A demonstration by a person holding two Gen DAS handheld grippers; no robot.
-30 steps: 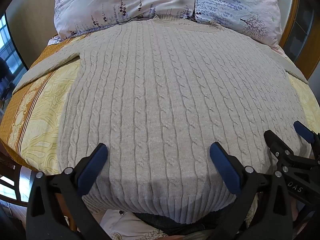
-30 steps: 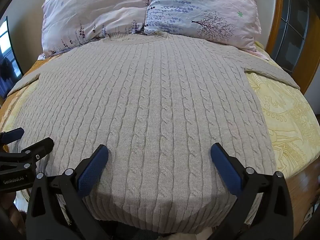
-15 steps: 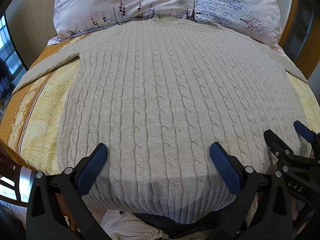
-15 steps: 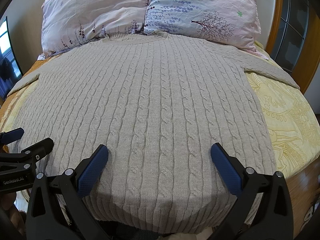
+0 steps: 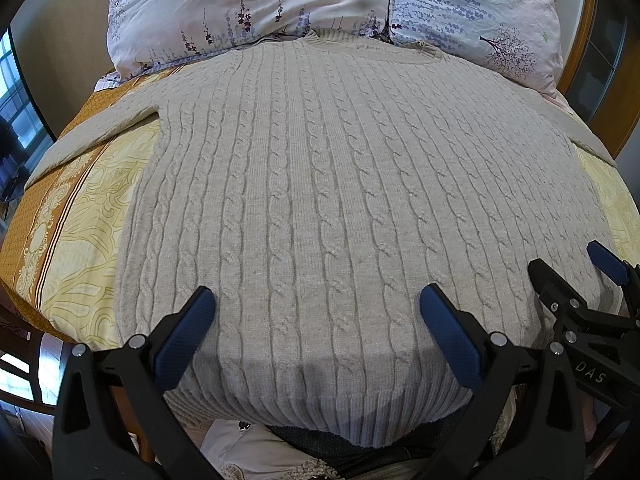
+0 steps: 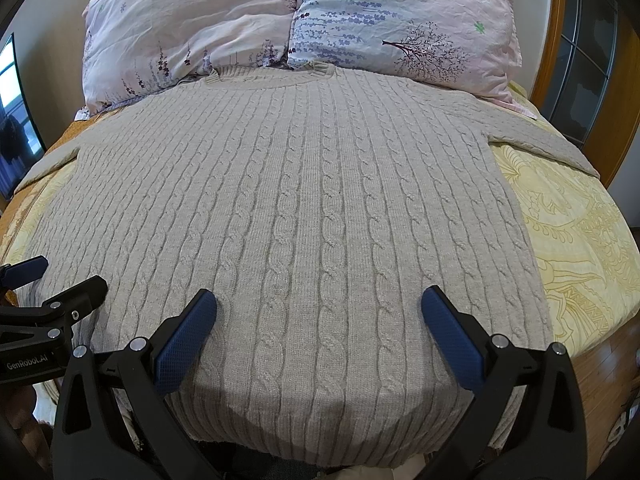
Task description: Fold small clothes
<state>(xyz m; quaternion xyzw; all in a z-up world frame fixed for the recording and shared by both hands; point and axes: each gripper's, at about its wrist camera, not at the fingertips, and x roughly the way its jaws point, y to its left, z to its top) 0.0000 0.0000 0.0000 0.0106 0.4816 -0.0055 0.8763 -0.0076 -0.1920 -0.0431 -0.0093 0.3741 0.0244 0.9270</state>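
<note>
A beige cable-knit sweater (image 5: 320,184) lies flat, front up, on the bed, with its collar at the pillows and both sleeves spread out to the sides; it also shows in the right wrist view (image 6: 304,208). My left gripper (image 5: 316,312) is open and empty, hovering over the sweater's hem on the left half. My right gripper (image 6: 318,312) is open and empty over the hem on the right half. Each gripper shows at the edge of the other's view: the right one (image 5: 576,280) and the left one (image 6: 48,284).
Two floral pillows (image 6: 400,24) lean at the head of the bed. The yellow patterned bedsheet (image 6: 576,240) shows on both sides of the sweater. A wooden frame and glass door (image 6: 580,60) stand at the right, and a window (image 5: 16,112) at the left.
</note>
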